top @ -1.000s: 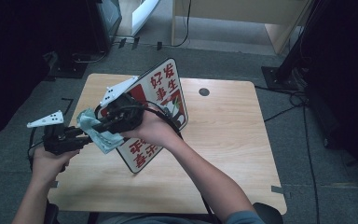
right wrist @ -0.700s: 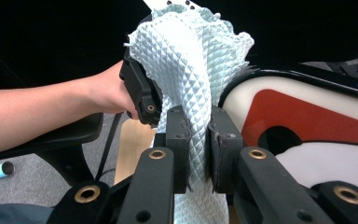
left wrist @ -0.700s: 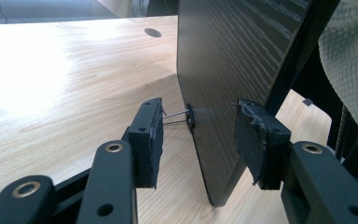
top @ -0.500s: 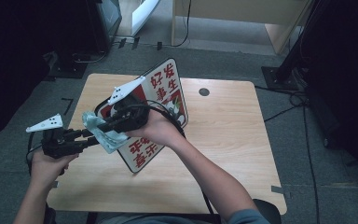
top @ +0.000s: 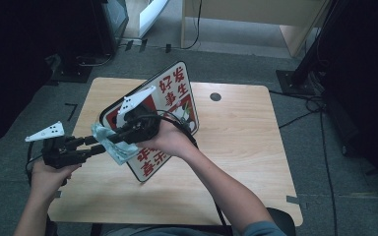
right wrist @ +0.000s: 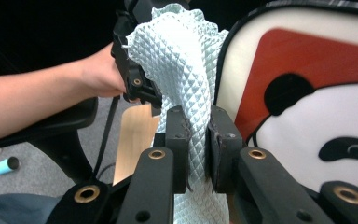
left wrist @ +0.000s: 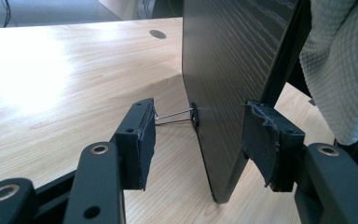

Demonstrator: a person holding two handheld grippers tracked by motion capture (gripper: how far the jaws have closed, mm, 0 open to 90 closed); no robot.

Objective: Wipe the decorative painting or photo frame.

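Note:
A sign board point(top: 174, 98) with red characters and a panda picture stands tilted on the wooden table point(top: 246, 147). My right gripper point(top: 120, 135) is shut on a pale waffle-weave cloth point(top: 109, 146), held against the board's left edge. In the right gripper view the cloth point(right wrist: 182, 51) rises between the pads beside the board's printed face point(right wrist: 317, 93). My left gripper point(top: 86, 146) is open. In its own view its jaws point(left wrist: 198, 114) straddle the board's black back point(left wrist: 233, 70) near the lower edge, the left pad well apart from it. A wire stand point(left wrist: 175, 115) juts from the back.
A round cable hole point(top: 215, 97) sits at the table's far side. The cloth point(left wrist: 340, 70) hangs at the right of the left gripper view. Cables and stand bases lie on the grey floor around the table. The person's left hand point(right wrist: 98, 74) and a chair arm sit behind the cloth.
Both grippers have drifted slightly to the right, closer to the board. The cloth stays in the right gripper. The board has not moved.

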